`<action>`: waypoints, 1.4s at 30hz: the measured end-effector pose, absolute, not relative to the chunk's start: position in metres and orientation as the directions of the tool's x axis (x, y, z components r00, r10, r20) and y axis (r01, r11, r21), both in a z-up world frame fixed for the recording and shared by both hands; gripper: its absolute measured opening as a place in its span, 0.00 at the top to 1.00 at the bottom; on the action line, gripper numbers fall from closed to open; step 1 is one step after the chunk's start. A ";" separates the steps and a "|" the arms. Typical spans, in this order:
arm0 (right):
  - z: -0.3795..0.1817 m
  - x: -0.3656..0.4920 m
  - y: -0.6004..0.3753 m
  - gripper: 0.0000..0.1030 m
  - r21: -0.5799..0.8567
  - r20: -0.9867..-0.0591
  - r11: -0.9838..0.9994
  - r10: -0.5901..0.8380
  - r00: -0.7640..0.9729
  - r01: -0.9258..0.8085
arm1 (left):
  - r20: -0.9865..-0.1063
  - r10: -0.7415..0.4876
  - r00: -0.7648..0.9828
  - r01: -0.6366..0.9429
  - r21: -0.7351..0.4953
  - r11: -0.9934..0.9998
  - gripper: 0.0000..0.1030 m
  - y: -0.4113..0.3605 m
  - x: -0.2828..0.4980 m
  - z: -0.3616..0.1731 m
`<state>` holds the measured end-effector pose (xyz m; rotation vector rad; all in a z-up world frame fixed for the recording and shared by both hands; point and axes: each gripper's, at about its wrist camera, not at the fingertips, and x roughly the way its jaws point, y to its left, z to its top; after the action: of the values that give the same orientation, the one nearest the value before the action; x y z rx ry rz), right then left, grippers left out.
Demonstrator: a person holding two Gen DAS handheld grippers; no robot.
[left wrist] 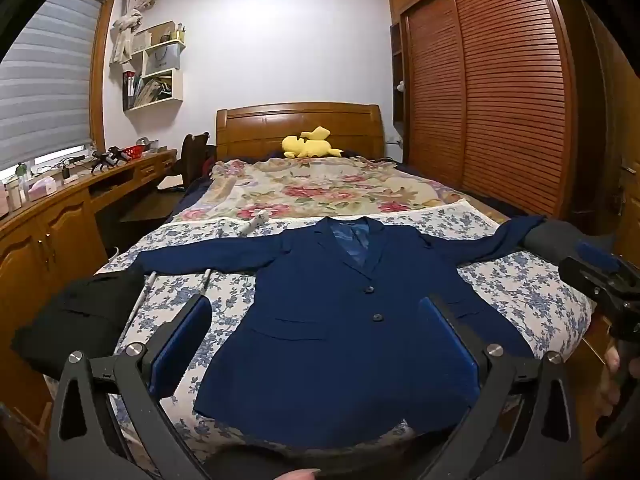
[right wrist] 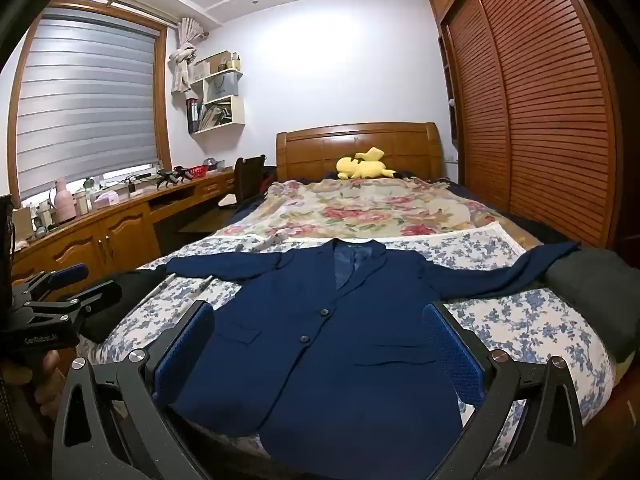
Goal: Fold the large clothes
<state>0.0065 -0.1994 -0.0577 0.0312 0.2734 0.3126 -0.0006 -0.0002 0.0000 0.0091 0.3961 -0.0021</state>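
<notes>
Meanwhile, at the foot of a bedroom bed:
Garment: a navy blazer [left wrist: 340, 320] lies face up and buttoned on the blue-flowered bed cover [left wrist: 516, 288], straight ahead of both tongs, collar at the far end and hem nearest them.
Sleeves: both spread outward; the one on the left tongs' side ends at a black folded garment [left wrist: 76, 328], the other reaches a dark grey folded pile [right wrist: 596, 292] at the bed's right edge.
Left tongs: the left tongs [left wrist: 318, 332] are spread wide, released, nothing between the blue pads [left wrist: 184, 344]; they hover over the blazer's lower half, angled slightly down.
Right tongs: the right tongs [right wrist: 320, 344] are likewise spread wide and empty, hovering above the hem on the pocket side.
Cross view: each tongs shows at the edge of the other's camera, with the person's fingers on the handle below.
Beyond the blazer: a rose-patterned blanket [right wrist: 360, 208] covers the far half of the bed, with a yellow plush toy [right wrist: 364, 164] against the wooden headboard [right wrist: 356, 140].
Left of the tongs: a long wooden bench [right wrist: 120, 216] under the window, crowded with bottles and small items.
Right of the tongs: a slatted wooden wardrobe [right wrist: 540, 120] along the wall.
</notes>
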 end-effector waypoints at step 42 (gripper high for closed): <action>-0.057 0.005 -0.201 0.00 0.072 -0.242 0.952 0.305 0.921 -0.297 | -0.375 0.021 0.927 -0.019 0.009 1.000 0.00 0.004 -0.008 0.006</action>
<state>0.0055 -0.2014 -0.0575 0.0345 0.2541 0.3093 -0.0084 0.0045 0.0059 0.0053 0.3846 0.0208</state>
